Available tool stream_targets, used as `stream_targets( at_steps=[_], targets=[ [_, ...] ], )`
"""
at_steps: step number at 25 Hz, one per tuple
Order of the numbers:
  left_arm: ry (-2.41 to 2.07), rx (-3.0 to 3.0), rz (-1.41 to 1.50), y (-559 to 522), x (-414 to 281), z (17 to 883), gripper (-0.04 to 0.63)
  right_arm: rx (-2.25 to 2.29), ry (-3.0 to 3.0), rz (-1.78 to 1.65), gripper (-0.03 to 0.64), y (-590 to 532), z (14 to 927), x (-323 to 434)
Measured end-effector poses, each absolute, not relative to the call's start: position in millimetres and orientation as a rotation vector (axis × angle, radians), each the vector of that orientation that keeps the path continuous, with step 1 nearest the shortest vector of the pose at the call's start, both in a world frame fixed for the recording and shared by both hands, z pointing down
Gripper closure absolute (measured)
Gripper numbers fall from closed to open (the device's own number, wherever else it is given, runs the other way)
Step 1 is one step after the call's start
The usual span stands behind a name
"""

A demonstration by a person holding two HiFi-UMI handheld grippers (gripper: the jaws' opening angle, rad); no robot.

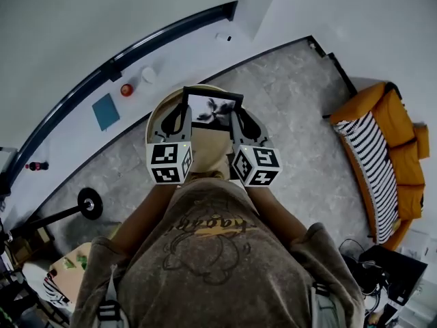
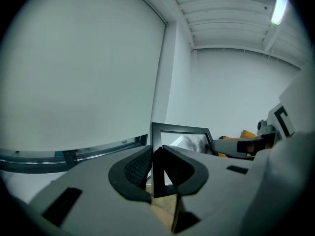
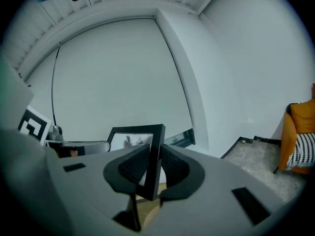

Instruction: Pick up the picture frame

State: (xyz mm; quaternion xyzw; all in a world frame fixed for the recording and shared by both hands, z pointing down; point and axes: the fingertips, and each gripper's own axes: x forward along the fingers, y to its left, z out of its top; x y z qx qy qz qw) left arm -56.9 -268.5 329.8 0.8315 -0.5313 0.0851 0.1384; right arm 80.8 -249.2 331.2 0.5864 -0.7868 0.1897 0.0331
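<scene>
A black picture frame (image 1: 213, 109) with a black-and-white print hangs in the air above a round wooden table (image 1: 164, 108). My left gripper (image 1: 183, 112) is shut on the frame's left side bar (image 2: 158, 173). My right gripper (image 1: 235, 117) is shut on the right side bar (image 3: 153, 156). In the left gripper view the frame (image 2: 183, 137) stretches off to the right toward the other gripper's arm (image 2: 246, 144). The right gripper view has the frame (image 3: 132, 137) running leftward. The frame is held nearly upright, its picture side facing me.
A pale wall and a dark curved window rail (image 1: 102, 74) lie beyond the table. An orange sofa with a striped cushion (image 1: 382, 156) is at the right. A red object (image 1: 126, 89), a white one (image 1: 148, 74) and a blue square (image 1: 106, 111) sit on the sill.
</scene>
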Motion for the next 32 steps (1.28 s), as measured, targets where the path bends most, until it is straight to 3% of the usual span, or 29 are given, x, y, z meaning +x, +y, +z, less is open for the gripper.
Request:
stream_targets(
  at_steps=[32],
  targets=[
    [-1.534,2.46,0.238,-246,-48,306,0.514,1.771,-2.495,0.543,0.531,-235,309,91]
  ],
)
